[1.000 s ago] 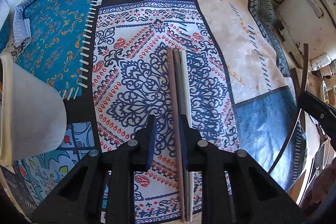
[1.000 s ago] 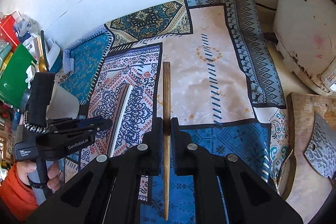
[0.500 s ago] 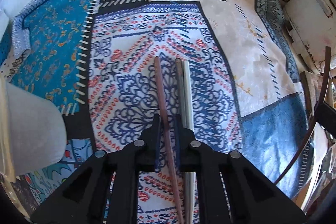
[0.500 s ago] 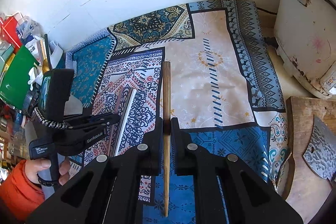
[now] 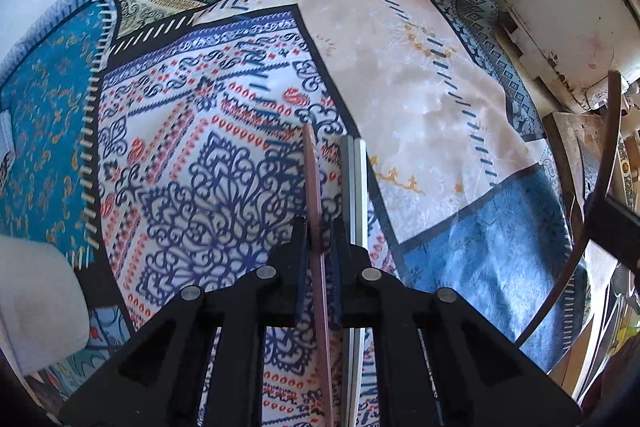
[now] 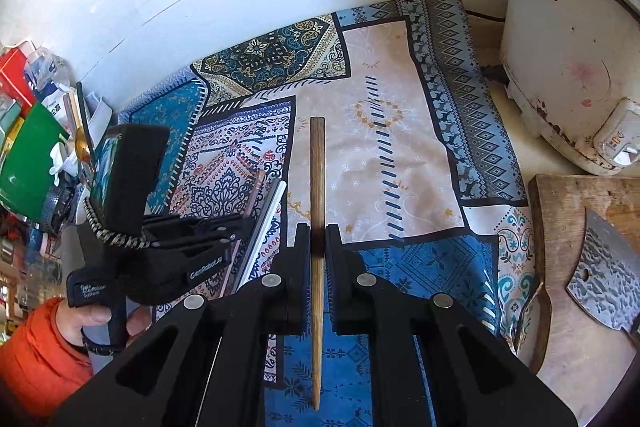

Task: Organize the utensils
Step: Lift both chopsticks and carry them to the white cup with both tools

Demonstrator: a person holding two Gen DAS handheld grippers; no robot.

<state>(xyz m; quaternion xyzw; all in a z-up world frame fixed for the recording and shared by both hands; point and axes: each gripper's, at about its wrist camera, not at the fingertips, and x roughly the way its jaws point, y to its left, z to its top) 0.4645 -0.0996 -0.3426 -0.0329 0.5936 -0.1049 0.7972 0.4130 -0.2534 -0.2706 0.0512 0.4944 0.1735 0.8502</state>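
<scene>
Two hand-held grippers we see: the left hand-held gripper (image 5: 319, 239) pinches a pink chopstick (image 5: 313, 183), white chopsticks (image 5: 355, 195) just right; the right hand-held gripper (image 6: 318, 239) clamps a wooden chopstick (image 6: 317, 179).

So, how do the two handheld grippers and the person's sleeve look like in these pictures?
Both grippers are matte black plastic with triangular cut-outs and round silver pins. The right gripper has ribbed pads. The left gripper has blue inner pads; from the side it shows white lettering, a braided cord and a small screen. The sleeve is orange and padded.
</scene>
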